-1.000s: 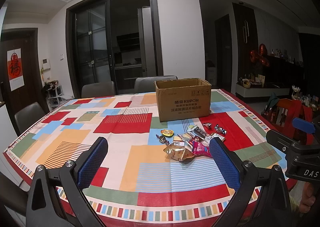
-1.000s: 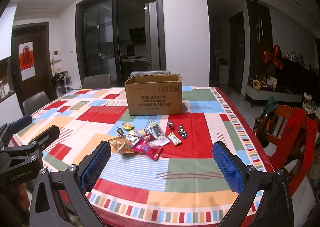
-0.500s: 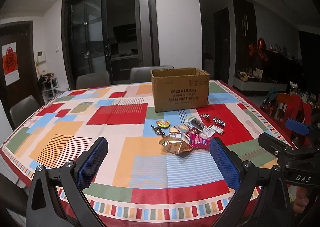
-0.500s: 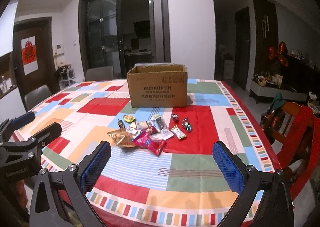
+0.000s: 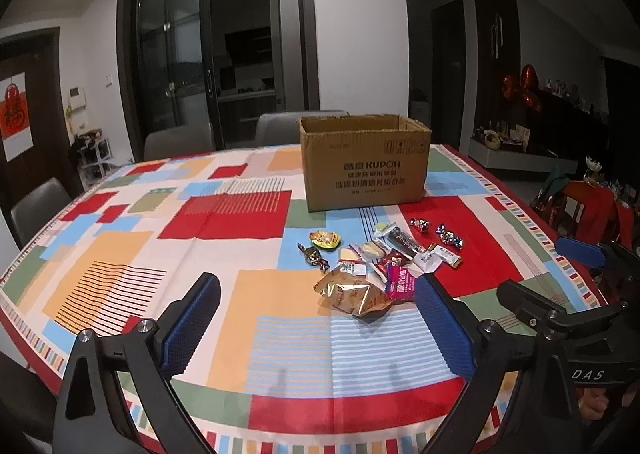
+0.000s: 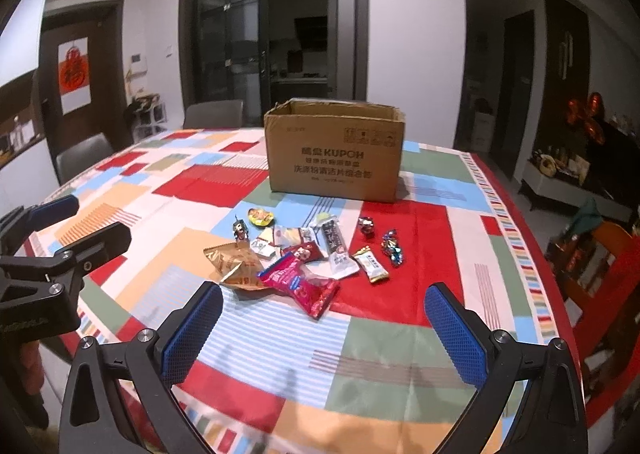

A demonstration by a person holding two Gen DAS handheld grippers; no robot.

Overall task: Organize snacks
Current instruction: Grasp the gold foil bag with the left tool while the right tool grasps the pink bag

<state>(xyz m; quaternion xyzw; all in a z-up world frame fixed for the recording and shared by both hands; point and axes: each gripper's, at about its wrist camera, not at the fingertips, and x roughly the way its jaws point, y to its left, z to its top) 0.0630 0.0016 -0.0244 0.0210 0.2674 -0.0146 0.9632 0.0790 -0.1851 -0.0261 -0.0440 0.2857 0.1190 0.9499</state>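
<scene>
A home dining room: patchwork-clothed table (image 5: 224, 294), grey chairs (image 5: 178, 140), glass sliding doors (image 5: 212, 54).

Our left wrist view looks forward from above the near edge of the patchwork-coloured tablecloth (image 5: 224, 306); our right wrist view does the same from further right. Both face the open brown cardboard box (image 5: 365, 166) and the loose pile of wrapped snacks (image 6: 300, 254), fairly near.

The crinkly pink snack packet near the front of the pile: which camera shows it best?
The right wrist view: the crinkly pink snack packet lies fully exposed there, both ends visible. In the left wrist view the packet is partly hidden behind a blue fingertip pad of the left gripper.
</scene>
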